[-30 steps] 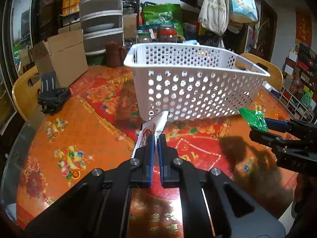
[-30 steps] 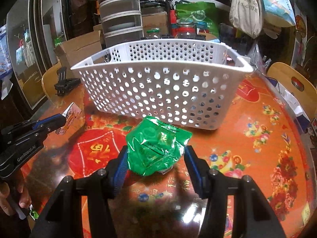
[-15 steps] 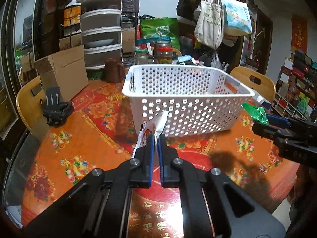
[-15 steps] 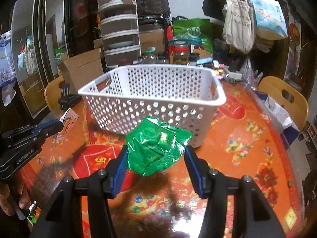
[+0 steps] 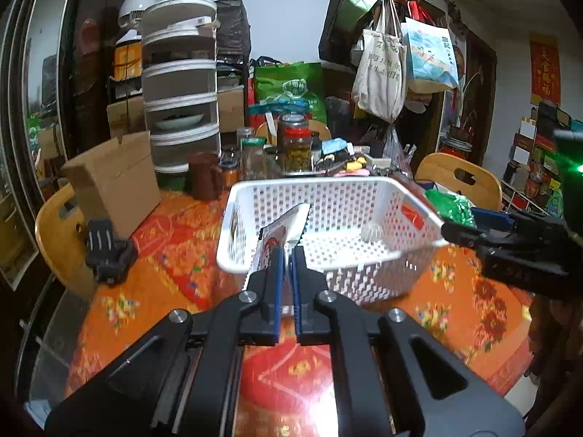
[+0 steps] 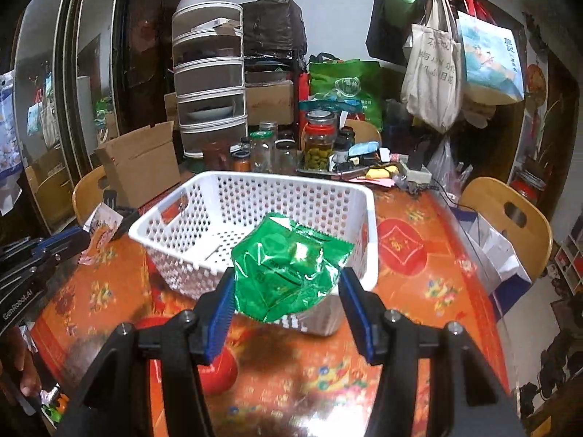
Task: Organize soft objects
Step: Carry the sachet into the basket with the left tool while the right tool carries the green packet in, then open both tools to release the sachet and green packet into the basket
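A white perforated basket (image 5: 400, 196) (image 6: 171, 218) stands on the orange patterned table. My left gripper (image 5: 287, 255) is shut on a flat white and red sachet (image 5: 280, 229), held above the basket's near rim; the sachet also shows in the right wrist view (image 6: 100, 227). My right gripper (image 6: 286, 284) is shut on a puffy green foil packet (image 6: 288, 269), held above the basket's near right corner. The green packet (image 5: 448, 205) also shows at the right in the left wrist view, past the basket's right rim.
A cardboard box (image 5: 116, 178), a black clamp-like device (image 5: 109, 255), glass jars (image 5: 295, 145) and stacked drawers (image 5: 180, 102) stand behind and left of the basket. Wooden chairs (image 6: 510, 218) (image 5: 62, 240) flank the table. Bags hang at the back right.
Both grippers have risen with their packets, from table level in front of the basket to above its rim, so the basket's inside now shows.
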{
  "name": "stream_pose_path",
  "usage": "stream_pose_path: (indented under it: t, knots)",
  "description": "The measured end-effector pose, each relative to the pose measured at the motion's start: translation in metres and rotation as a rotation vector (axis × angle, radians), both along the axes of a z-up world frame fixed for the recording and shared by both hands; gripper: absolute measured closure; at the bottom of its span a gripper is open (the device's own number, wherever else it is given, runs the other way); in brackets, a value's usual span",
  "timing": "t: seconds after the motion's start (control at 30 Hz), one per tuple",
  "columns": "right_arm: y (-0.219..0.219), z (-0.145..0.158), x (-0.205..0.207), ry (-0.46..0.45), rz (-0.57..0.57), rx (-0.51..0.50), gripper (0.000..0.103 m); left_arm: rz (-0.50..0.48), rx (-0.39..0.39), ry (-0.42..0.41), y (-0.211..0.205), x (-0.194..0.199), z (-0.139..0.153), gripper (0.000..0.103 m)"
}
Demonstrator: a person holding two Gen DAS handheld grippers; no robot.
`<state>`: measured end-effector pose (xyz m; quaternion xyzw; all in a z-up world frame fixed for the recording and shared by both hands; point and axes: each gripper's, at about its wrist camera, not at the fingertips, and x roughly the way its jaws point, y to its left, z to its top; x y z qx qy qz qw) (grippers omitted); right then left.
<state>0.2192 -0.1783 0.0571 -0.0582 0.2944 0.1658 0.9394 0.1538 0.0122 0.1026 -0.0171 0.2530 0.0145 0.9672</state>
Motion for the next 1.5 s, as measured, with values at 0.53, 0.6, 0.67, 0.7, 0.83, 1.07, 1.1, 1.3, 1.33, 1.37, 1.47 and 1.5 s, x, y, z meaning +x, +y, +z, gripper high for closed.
stream_pose_path:
  t: [0.53,0.6,0.67,0.7,0.83,1.07,1.1,1.3,1.33,1.37,1.47,1.5]
  knots:
    - [0.026,-0.034,0.116,0.14,-0.053,-0.077,0.048,0.002,-0.025,0.222,-0.005,0.174,-0.012,0.099]
    - [0.03,-0.044,0.125,0.156,-0.054,-0.103,0.048,0.01,-0.017,0.262,-0.004,0.189,-0.026,0.099]
    - [0.033,-0.05,0.131,0.174,-0.053,-0.112,0.048,0.011,-0.03,0.308,-0.001,0.204,-0.04,0.099]
    - [0.035,-0.054,0.136,0.184,-0.053,-0.121,0.048,0.012,-0.036,0.328,0.001,0.208,-0.046,0.099]
    - [0.041,-0.066,0.144,0.216,-0.055,-0.142,0.048,0.029,-0.042,0.364,0.008,0.22,-0.066,0.098]
    - [0.044,-0.074,0.15,0.232,-0.067,-0.137,0.046,0.033,-0.034,0.372,0.013,0.224,-0.08,0.096]
    - [0.044,-0.074,0.149,0.228,-0.066,-0.134,0.045,0.03,-0.025,0.367,0.012,0.222,-0.08,0.094]
    - [0.039,-0.064,0.137,0.19,-0.062,-0.092,0.028,0.008,-0.063,0.302,0.009,0.204,-0.069,0.059]
    - [0.037,-0.06,0.134,0.177,-0.06,-0.087,0.022,0.005,-0.061,0.28,0.008,0.198,-0.064,0.043]
    - [0.035,-0.056,0.129,0.165,-0.057,-0.079,0.018,0.008,-0.048,0.25,0.007,0.191,-0.058,0.037]
    - [0.027,-0.042,0.111,0.132,-0.045,-0.046,0.011,-0.005,-0.027,0.197,0.002,0.168,-0.042,0.028]
    - [0.025,-0.038,0.107,0.124,-0.042,-0.044,0.009,-0.012,-0.029,0.194,0.001,0.163,-0.039,0.024]
